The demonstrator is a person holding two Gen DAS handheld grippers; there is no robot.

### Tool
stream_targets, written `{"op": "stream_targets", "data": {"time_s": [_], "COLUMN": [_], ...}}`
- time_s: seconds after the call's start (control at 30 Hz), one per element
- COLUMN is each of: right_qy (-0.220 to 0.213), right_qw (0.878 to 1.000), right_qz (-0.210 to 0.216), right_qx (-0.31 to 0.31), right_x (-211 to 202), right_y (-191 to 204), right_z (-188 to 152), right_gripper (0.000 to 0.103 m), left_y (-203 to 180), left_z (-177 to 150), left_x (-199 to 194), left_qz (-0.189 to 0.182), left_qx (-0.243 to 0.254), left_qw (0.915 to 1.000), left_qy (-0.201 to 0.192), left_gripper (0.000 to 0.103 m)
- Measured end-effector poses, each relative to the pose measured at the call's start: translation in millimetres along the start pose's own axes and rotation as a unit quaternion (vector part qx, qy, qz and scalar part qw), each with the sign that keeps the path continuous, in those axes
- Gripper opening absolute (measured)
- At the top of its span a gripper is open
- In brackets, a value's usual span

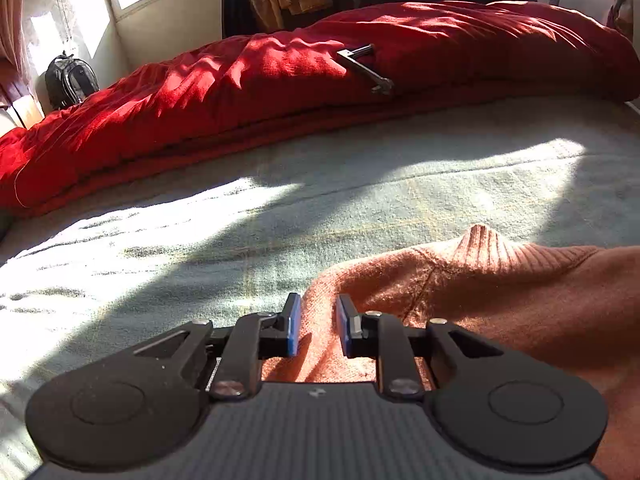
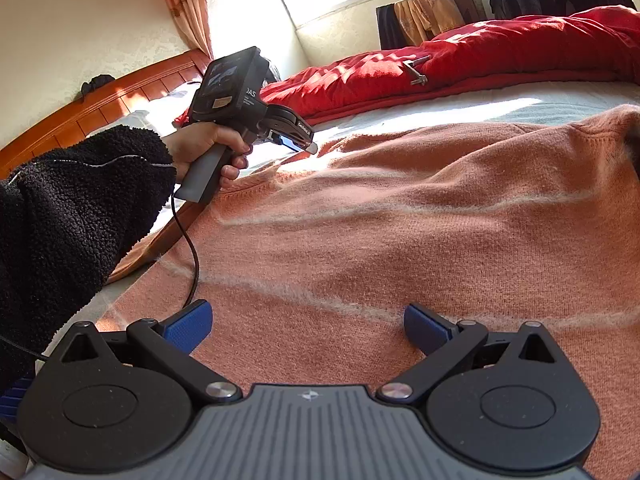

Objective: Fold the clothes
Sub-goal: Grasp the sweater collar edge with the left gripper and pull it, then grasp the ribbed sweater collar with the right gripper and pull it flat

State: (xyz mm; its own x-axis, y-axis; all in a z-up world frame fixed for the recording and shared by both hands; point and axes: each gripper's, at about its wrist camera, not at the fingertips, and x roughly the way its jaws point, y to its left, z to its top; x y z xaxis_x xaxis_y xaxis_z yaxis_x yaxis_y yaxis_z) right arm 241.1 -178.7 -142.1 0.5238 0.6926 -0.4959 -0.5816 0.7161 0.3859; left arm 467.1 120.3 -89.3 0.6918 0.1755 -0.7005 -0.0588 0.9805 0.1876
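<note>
An orange knitted sweater (image 2: 400, 216) lies spread on the bed. In the left wrist view its shoulder and ribbed collar (image 1: 480, 248) show at the lower right. My left gripper (image 1: 318, 322) sits at the sweater's shoulder edge, with a fold of the knit between its narrowly parted blue pads. It also shows in the right wrist view (image 2: 296, 142), held in a hand at the sweater's far left edge. My right gripper (image 2: 306, 324) is wide open and empty, just above the sweater's lower body.
A pale green sheet (image 1: 360, 184) covers the bed. A red duvet (image 1: 280, 80) is bunched along the far side with a metal tool (image 1: 366, 68) on it. A wooden headboard (image 2: 100, 108) is at left. A black backpack (image 1: 70, 80) stands by the wall.
</note>
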Motion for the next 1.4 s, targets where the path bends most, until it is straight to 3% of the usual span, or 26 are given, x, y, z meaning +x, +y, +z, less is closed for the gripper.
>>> {"op": "stream_targets", "data": {"time_s": [0.1,0.23,0.43,0.6,0.73,0.9,1.03,1.13,1.27,1.4], "right_qy": [-0.015,-0.043,-0.07,-0.105,-0.12,-0.123,-0.12,-0.119,-0.126,-0.133], "right_qw": [1.0,0.999,0.997,0.993,0.991,0.99,0.99,0.99,0.989,0.988], "right_qz": [-0.003,0.002,-0.031,-0.044,-0.053,-0.054,-0.053,-0.059,-0.064,-0.064], "right_qx": [-0.009,-0.01,-0.001,0.015,0.038,0.047,0.05,0.047,0.049,0.046], "right_x": [-10,-28,-51,-77,-88,-90,-86,-85,-90,-94], "right_y": [4,5,-6,-22,-35,-41,-46,-49,-59,-68], "right_z": [4,11,21,28,31,32,32,32,33,51], "right_gripper": [0.103,0.103,0.103,0.103,0.103,0.103,0.103,0.103,0.103,0.1], "left_y": [-14,-56,-130,-166,-180,-180,-162,-146,-120,-92], "left_z": [8,15,12,-6,-30,-43,-47,-55,-73,-98], "left_x": [-20,-46,-63,-56,-46,-65,-82,-94,-113,-145], "left_qz": [-0.018,-0.086,-0.224,-0.268,-0.289,-0.288,-0.278,-0.273,-0.267,-0.281], "left_qx": [0.013,0.05,0.082,0.071,0.051,0.073,0.067,0.06,0.047,0.033], "left_qw": [0.9997,0.995,0.9711,0.96,0.9528,0.9528,0.9567,0.959,0.9615,0.9589], "left_qy": [-0.008,-0.014,0.004,0.039,0.078,0.064,0.051,0.047,0.043,0.014], "left_gripper": [0.033,0.035,0.036,0.034,0.03,0.031,0.035,0.045,0.047,0.06]}}
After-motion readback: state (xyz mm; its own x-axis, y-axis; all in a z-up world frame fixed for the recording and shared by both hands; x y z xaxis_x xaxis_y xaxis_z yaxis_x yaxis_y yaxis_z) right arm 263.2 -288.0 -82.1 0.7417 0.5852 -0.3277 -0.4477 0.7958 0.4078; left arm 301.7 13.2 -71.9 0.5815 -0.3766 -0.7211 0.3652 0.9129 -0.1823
